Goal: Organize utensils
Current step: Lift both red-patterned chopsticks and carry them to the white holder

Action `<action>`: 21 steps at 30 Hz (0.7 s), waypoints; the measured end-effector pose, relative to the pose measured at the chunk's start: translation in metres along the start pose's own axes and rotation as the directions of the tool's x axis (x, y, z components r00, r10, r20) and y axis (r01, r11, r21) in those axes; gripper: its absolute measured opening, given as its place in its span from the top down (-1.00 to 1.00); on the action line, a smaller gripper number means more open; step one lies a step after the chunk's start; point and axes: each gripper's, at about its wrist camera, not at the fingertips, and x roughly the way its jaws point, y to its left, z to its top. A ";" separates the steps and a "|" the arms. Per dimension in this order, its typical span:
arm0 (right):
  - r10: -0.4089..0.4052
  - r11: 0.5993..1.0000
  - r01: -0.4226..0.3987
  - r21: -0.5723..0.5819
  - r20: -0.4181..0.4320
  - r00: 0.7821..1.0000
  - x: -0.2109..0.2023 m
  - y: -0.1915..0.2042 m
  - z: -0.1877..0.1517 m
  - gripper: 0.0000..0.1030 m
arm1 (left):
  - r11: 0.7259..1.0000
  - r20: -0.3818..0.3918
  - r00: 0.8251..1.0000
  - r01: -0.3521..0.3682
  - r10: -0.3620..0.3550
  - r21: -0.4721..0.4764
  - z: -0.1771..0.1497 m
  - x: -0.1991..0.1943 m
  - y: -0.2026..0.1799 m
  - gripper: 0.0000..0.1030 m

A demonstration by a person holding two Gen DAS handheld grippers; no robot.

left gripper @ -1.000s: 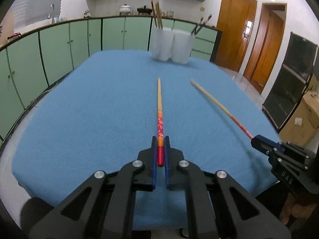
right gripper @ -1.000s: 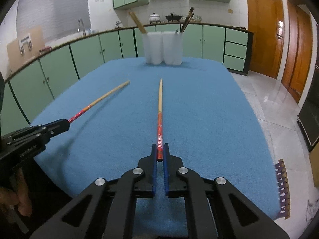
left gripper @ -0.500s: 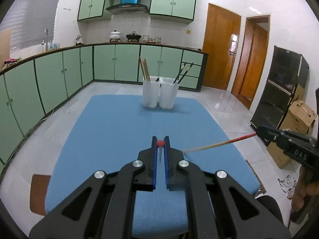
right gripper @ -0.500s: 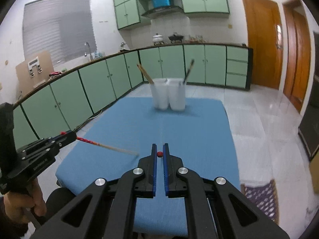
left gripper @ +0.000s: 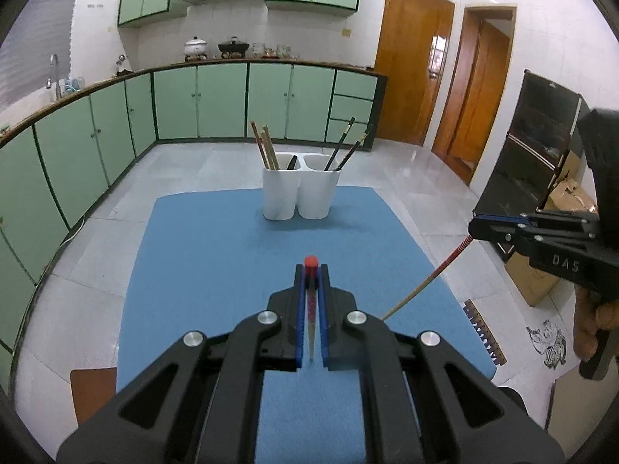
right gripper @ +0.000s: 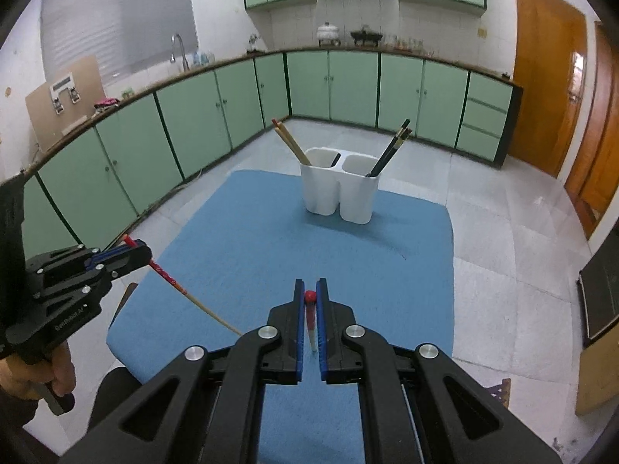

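Observation:
Each gripper holds one red-topped wooden chopstick high above the blue-clothed table (left gripper: 216,255). My left gripper (left gripper: 310,270) is shut on its chopstick (left gripper: 310,311), which hangs tip-down between the blue pads. My right gripper (right gripper: 310,286) is shut on the other chopstick (right gripper: 310,319), also hanging tip-down. In the left wrist view the right gripper (left gripper: 474,228) shows at the right with its chopstick (left gripper: 425,286) slanting down. The left gripper (right gripper: 145,251) appears at the left of the right wrist view. A white two-cup holder (left gripper: 300,189) stands at the table's far end, wooden chopsticks (left gripper: 265,147) in its left cup, black ones (left gripper: 346,147) in its right.
Green kitchen cabinets (left gripper: 216,104) run along the back and left walls. Wooden doors (left gripper: 414,73) and a black cabinet (left gripper: 537,147) stand to the right, with a cardboard box (left gripper: 553,243) on the tiled floor. A hand (right gripper: 35,371) grips the left tool's handle.
Both grippers have risen well above the table with their chopsticks. The chopsticks, first lying forward along the cloth, now hang tip-down. The holder looks smaller and farther below.

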 end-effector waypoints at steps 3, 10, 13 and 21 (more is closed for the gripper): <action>0.010 1.000 -0.009 0.013 -0.047 0.999 0.008 -0.004 0.021 0.89 | 1.000 -0.029 0.999 0.013 -0.013 0.011 0.016 0.007 0.003 0.90; -0.013 1.000 0.013 0.011 -0.053 0.999 -0.003 -0.006 0.072 0.89 | 0.999 0.007 1.000 0.019 -0.020 0.034 0.082 0.000 0.005 0.90; -0.034 0.999 0.034 0.011 -0.018 0.999 -0.018 -0.007 0.107 0.89 | 0.999 0.046 0.999 0.014 -0.016 0.044 0.120 -0.006 0.004 0.90; -0.111 0.994 0.112 -0.004 0.075 0.991 -0.036 -0.008 0.191 0.89 | 0.999 0.122 0.992 -0.022 0.017 0.044 0.204 0.006 -0.007 0.90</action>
